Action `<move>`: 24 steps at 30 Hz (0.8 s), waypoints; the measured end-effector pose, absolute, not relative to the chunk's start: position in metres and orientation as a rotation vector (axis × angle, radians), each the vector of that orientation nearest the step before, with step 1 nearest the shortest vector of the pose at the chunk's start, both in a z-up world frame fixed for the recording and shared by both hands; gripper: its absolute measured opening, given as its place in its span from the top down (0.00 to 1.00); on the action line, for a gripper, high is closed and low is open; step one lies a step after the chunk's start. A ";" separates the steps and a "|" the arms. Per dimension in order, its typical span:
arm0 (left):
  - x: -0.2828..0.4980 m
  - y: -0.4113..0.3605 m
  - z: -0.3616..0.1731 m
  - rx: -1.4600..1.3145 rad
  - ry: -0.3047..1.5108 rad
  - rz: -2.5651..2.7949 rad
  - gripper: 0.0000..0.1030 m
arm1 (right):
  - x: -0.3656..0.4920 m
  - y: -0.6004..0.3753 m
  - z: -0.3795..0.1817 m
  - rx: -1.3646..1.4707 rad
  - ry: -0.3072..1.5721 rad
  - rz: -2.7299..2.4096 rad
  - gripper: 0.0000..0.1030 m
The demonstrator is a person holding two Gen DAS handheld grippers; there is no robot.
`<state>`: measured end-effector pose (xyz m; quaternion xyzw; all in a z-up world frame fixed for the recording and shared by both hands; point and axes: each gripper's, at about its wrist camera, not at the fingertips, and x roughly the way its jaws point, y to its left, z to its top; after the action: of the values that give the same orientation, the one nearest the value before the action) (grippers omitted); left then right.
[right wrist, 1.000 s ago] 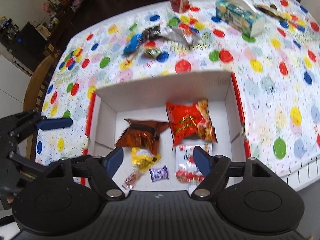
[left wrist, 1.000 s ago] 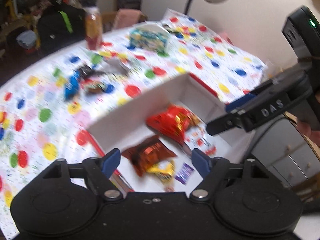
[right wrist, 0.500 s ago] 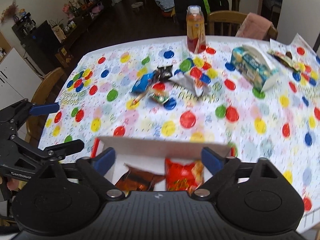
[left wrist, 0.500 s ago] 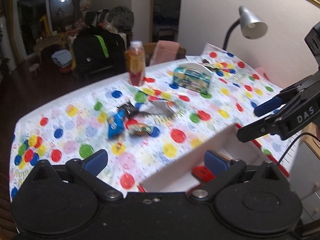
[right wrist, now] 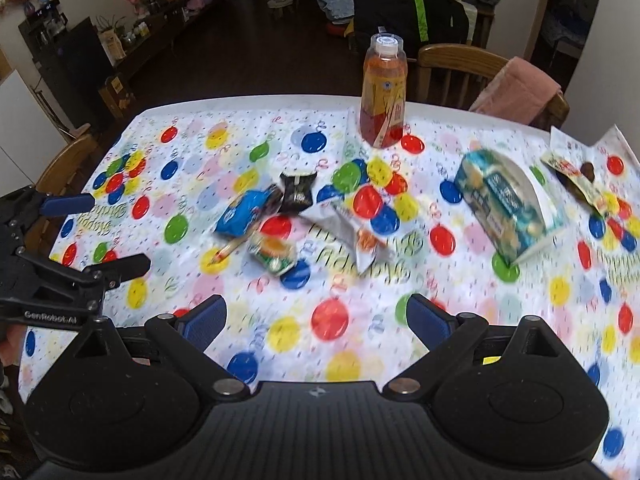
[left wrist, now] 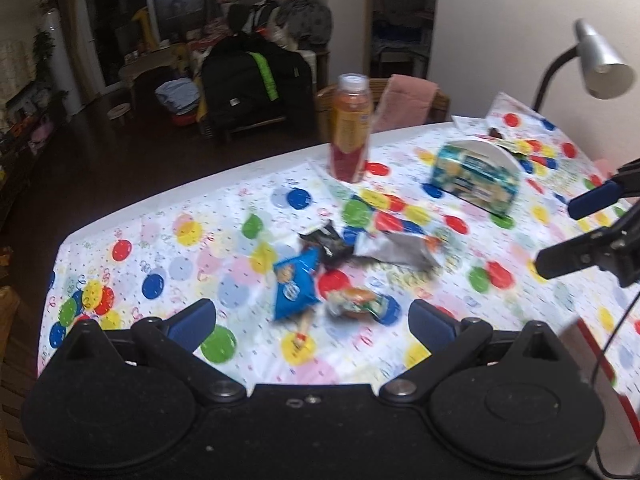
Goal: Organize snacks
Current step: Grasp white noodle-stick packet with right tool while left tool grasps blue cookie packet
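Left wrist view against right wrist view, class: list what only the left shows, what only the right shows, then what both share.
Only the left wrist view shows the desk lamp and the red edge of the box at lower right. Only the right wrist view shows the wooden chair at the table's left side and the dark cabinet by the wall. Both share the spotted tablecloth, the juice bottle, the tissue box, the blue snack bag, the black packet, the silver wrapper and the green packet.
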<state>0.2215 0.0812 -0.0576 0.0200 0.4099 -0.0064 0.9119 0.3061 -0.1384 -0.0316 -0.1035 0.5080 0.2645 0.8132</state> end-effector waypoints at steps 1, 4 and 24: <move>0.229 0.082 -0.060 0.042 0.850 -0.007 0.01 | 0.313 -0.136 -0.034 -0.232 1.085 0.567 0.06; 0.252 0.085 -0.070 0.044 0.869 0.019 0.01 | 0.334 -0.127 -0.045 -0.281 1.086 0.552 0.06; 0.349 0.105 -0.162 -0.042 1.060 0.102 0.06 | 0.447 -0.090 -0.156 -0.287 1.200 0.527 0.06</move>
<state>0.3486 0.1047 -0.1620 -0.0203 0.5052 0.0488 0.8614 0.4467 -0.0898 -0.1556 -0.1329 0.5560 0.2441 0.7834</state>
